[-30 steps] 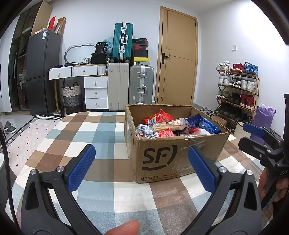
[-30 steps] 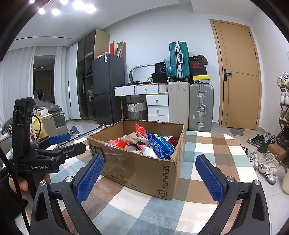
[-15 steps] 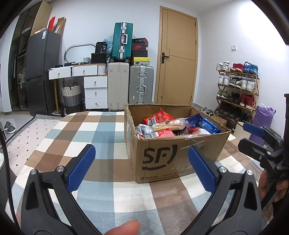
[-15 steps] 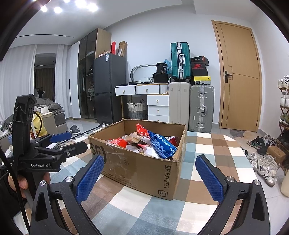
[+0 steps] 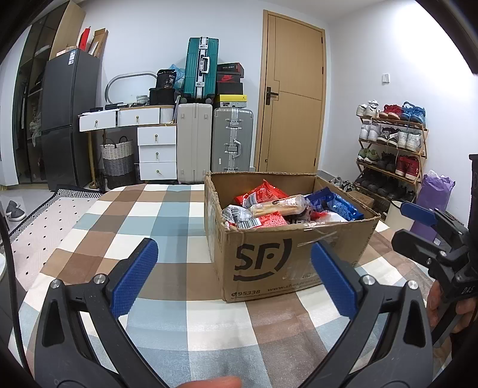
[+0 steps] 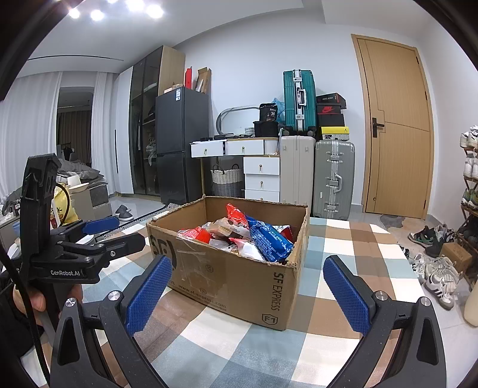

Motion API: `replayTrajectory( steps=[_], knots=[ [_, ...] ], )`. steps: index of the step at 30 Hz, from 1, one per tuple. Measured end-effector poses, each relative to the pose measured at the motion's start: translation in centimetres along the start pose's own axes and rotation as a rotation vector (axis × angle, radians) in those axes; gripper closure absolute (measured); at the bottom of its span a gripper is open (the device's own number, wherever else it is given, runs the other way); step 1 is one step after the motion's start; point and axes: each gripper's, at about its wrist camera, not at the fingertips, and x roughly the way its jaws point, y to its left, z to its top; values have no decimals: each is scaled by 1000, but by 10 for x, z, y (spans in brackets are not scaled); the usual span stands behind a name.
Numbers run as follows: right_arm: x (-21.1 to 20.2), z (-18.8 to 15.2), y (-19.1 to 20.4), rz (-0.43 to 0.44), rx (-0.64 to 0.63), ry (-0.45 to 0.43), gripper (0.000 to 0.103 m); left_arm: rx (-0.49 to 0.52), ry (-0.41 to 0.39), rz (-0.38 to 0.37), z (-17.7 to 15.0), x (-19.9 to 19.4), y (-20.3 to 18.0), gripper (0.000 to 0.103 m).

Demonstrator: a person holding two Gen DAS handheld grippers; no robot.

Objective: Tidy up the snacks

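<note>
I am holding both tongs spread wide and empty: left tongs, right tongs. The cardboard box of snacks is sitting at 12 o'clock on the checkered surface.

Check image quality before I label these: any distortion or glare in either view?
Left wrist view: fisheye bends the door frame, dark vignette corners, cardboard box sharp. Right wrist view: ceiling lights blown out, same bending.
</note>
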Motion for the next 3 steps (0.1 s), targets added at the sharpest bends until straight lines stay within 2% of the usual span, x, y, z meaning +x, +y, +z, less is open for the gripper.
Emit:
replayTrajectory(
  steps=[3],
  knots=[
    [1,1,0,1,-3,0,0,1,-1,1,0,0,0,1]
  ],
)
